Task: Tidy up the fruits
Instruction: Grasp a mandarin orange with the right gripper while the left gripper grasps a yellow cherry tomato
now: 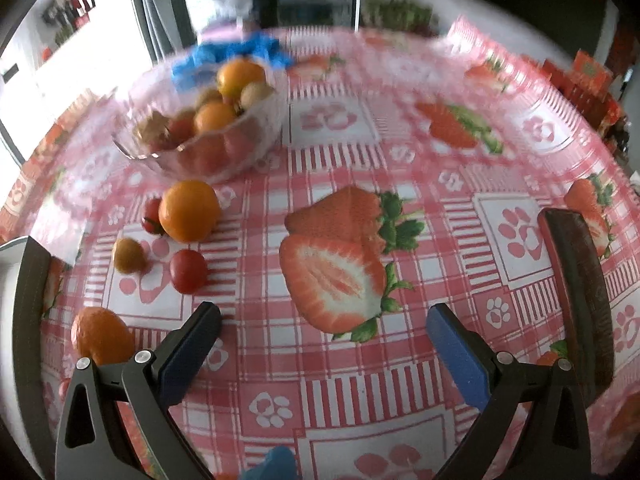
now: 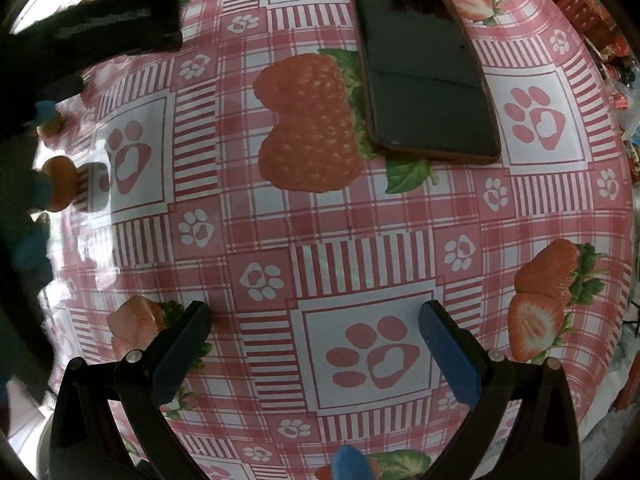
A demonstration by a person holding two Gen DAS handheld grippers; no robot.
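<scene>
A clear glass bowl (image 1: 224, 160) at the upper left of the left wrist view holds oranges, tomatoes and small brown fruits. Loose on the cloth in front of it lie an orange (image 1: 189, 210), a small tomato (image 1: 151, 216), a brown longan (image 1: 129, 255), a red tomato (image 1: 188, 271) and another orange (image 1: 102, 336) beside my left finger. My left gripper (image 1: 322, 320) hovers open and empty to the right of these fruits. My right gripper (image 2: 314, 316) is open and empty over bare cloth. Two oranges (image 2: 60, 182) show at the right wrist view's left edge.
A dark phone (image 2: 424, 60) lies on the pink strawberry-print tablecloth (image 2: 328, 220); it appears as a dark edge (image 1: 576, 280) in the left wrist view. A blue cloth (image 1: 228, 54) sits behind the bowl. The other gripper's dark body (image 2: 100, 20) fills the right wrist view's upper left.
</scene>
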